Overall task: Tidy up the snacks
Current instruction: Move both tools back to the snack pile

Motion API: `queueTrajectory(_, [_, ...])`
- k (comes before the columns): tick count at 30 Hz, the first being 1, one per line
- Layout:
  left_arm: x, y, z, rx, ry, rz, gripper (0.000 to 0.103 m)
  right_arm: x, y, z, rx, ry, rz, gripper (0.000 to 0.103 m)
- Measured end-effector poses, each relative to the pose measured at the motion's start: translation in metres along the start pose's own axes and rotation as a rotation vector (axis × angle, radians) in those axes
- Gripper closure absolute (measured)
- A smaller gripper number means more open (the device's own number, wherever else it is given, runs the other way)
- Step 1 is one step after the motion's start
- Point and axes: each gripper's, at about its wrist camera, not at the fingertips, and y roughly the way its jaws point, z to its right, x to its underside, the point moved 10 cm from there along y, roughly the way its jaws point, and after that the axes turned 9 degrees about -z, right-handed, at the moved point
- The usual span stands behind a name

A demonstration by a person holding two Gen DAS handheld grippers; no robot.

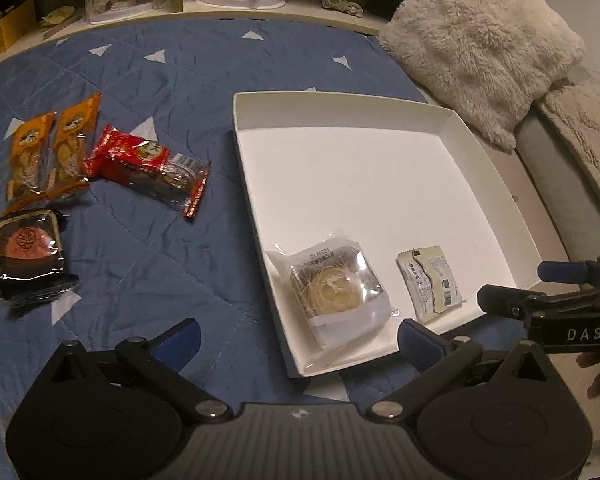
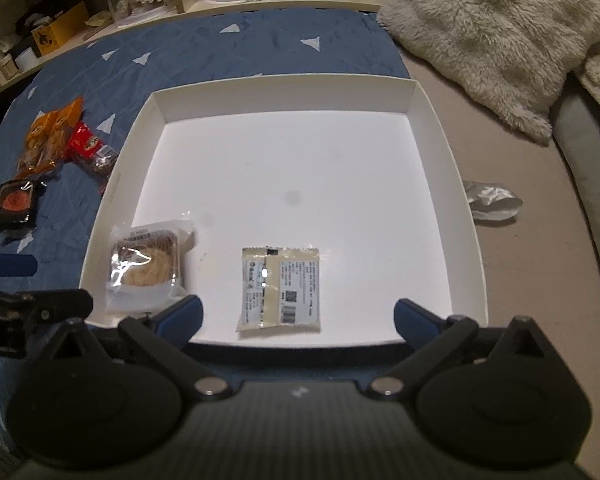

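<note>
White cardboard forms the shallow box (image 2: 440, 128) that lies on the blue quilt (image 1: 147, 264), and it seems to be the place where the snacks are collected. Two snacks are already inside, both near the front wall of the box: a pastry in clear wrap (image 2: 145, 266) close to the front left corner, and a flat pale sachet (image 2: 279, 286) near the middle of the front edge. They lie flat and apart from each other, probably so that each one keeps its own place and the rest of the floor remains free.

Both tools are empty. The left gripper (image 1: 297, 340) has its jaws spread wide, with nothing between them, and it hovers over the front left corner of the box, with the pastry just beyond its fingertips. The right gripper (image 2: 297, 318) is also spread wide and holds nothing; the sachet lies just ahead of it, between the lines of its two fingers but not touched by them.

The other snacks wait on the quilt, well apart to the left of the box: two orange packets (image 1: 51, 144), a red packet (image 1: 147, 168) and a dark packet with a round cake (image 1: 29, 256). In my judgement the left gripper is the nearer one for these.
</note>
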Motion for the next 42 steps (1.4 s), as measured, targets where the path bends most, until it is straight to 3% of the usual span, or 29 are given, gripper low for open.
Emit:
queueTrajectory(15, [0.002,-0.04,-0.064,-0.093,-0.011,0.011,0.0,-0.01,-0.018,-0.037,0.007,-0.074,0.082,0.001])
queueTrajectory(29, [0.009,-0.07,-0.156,-0.16,-0.096,0.04,0.0,-0.025,-0.027,-0.124,-0.005,-0.202,0.18,0.0])
queueTrajectory(42, [-0.006,-0.09,-0.254,-0.237,-0.291,0.152,0.0,-0.016,-0.017,-0.251,-0.197,-0.357,0.261,0.0])
